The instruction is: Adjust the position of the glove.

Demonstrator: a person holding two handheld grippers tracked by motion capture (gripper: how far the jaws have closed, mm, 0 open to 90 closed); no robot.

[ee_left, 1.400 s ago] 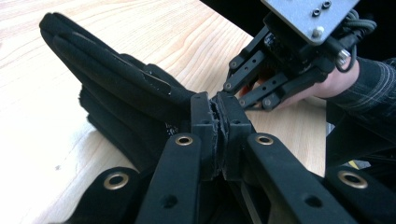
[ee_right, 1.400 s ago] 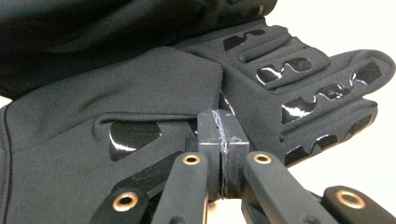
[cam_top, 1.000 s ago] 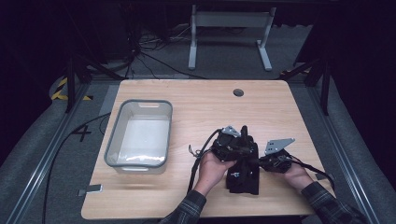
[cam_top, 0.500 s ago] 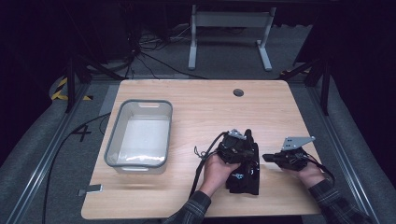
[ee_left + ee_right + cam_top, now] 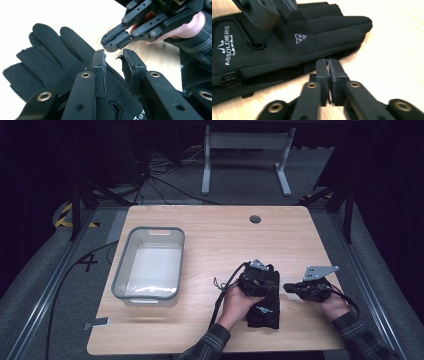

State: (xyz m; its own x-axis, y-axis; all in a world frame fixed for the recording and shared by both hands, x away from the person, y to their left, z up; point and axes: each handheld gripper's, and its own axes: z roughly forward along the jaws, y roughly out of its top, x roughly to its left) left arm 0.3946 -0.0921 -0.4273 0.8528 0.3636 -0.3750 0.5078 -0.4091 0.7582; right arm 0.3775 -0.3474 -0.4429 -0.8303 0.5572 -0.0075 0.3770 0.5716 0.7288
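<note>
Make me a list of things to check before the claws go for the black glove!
1. Left claw open above the glove: ok.
2. Right claw open enough to grab: not ok, it is shut.
3. Right claw close to the glove's edge: ok.
4. Glove lying flat on the table: ok.
5. Bin out of the way: ok, it sits apart on the left.
6. Second glove underneath: cannot tell.
</note>
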